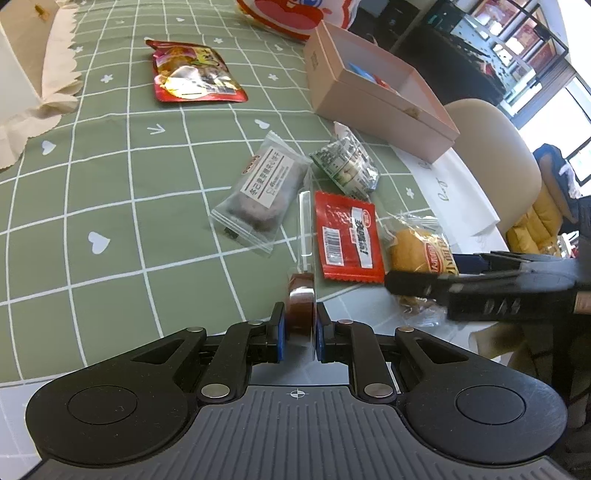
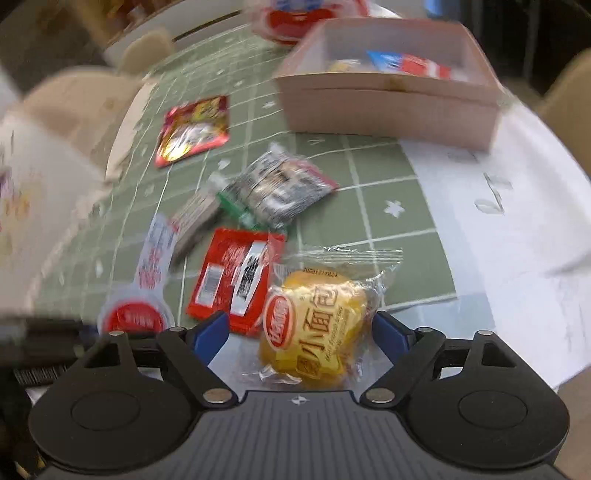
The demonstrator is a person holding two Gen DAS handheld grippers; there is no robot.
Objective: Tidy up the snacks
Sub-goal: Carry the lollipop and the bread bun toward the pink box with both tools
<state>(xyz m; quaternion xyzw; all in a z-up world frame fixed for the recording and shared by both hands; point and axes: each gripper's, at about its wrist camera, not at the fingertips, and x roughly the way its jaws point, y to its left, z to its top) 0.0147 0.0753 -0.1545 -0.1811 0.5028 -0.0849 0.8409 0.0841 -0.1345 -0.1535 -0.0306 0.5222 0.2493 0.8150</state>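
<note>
green white-grid tablecloth [image 1: 110,192], pink box [image 1: 373,107], red packet [image 1: 347,236], yellow bun [image 2: 314,325]

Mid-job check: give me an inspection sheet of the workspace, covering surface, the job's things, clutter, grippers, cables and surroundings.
Surface: green grid tablecloth over a white table edge.
Job's things: pink box, open, a few packets inside; jelly cup in the left gripper; yellow bun between the right gripper's fingers; red sachet, clear cake packet, green packet and red pouch loose on the cloth.
Clutter: white paper sheet beside the box; big red-and-white bag behind it.
Grippers: left gripper shut on the jelly cup; right gripper open around the bun.
Cables: nothing seen.
Surroundings: beige chair, shelves, window.
</note>
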